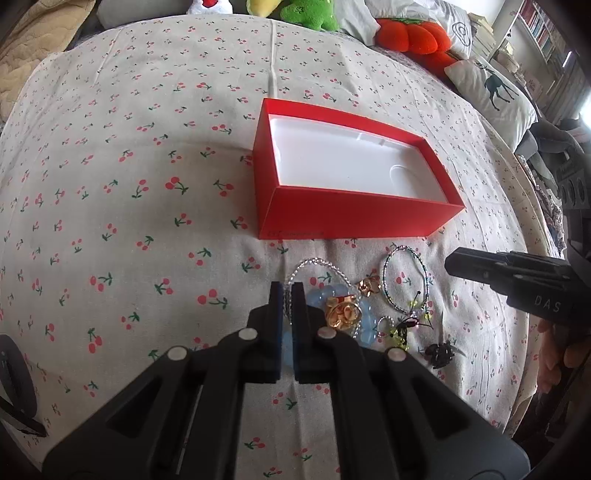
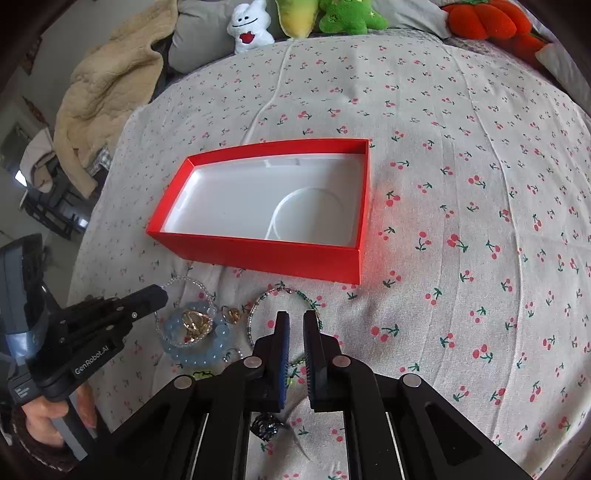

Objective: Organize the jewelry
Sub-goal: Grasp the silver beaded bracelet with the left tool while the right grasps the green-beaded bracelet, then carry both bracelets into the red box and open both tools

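An open red box with a white lining stands empty on the cherry-print cloth. In front of it lies a heap of jewelry: a clear bead bracelet, a pale blue bead bracelet, a gold rose piece, a small gold ring and a black ornament. My left gripper is shut on the clear bracelet's strand. My right gripper stands slightly open over a thin multicolour bracelet; a strand runs between its pads.
Plush toys line the far edge: a white one, a green one and an orange one. A beige blanket hangs at the far left and a deer pillow lies at the far right. A hand holds the left gripper.
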Tool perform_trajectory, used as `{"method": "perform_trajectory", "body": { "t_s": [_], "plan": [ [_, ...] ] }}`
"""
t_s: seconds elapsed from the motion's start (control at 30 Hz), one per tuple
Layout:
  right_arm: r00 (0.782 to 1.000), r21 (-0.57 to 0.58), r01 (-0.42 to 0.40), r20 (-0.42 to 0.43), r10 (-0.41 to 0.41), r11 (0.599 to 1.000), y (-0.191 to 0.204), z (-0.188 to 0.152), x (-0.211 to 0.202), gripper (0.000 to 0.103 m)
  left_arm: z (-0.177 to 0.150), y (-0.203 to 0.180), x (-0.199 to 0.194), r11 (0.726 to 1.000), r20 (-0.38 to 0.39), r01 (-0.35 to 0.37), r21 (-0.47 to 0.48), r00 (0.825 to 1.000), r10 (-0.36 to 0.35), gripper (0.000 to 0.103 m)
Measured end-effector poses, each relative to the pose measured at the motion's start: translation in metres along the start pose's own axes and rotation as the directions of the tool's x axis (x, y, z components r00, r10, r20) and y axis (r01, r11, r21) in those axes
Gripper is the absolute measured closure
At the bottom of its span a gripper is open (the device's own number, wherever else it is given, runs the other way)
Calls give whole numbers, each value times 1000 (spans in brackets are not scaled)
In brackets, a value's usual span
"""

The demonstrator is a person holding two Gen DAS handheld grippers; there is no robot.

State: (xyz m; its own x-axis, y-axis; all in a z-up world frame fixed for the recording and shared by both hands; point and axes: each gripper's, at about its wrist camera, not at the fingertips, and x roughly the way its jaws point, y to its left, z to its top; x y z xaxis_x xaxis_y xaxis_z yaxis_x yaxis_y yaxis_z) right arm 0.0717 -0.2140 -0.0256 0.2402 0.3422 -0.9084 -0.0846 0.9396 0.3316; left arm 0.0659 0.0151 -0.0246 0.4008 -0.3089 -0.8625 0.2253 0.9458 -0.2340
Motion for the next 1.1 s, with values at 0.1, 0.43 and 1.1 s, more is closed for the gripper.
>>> {"method": "perform_trajectory", "body": {
  "t_s": [0.1, 0.43, 1.1],
  "plan": [
    [999, 6, 35, -4, -35, 999, -3, 0, 5, 34, 0, -1, 2, 1000, -2, -11, -5, 1000, 11, 98],
    [997, 26, 27, -72, -25, 999, 19, 7, 49, 24, 0, -1, 2, 999, 1, -45, -8, 999, 45, 98],
    [1000, -27, 26, -13, -27, 999, 36, 10, 29, 47, 6, -22, -27, 999, 54, -29, 36, 998, 27, 98]
  ]
}}
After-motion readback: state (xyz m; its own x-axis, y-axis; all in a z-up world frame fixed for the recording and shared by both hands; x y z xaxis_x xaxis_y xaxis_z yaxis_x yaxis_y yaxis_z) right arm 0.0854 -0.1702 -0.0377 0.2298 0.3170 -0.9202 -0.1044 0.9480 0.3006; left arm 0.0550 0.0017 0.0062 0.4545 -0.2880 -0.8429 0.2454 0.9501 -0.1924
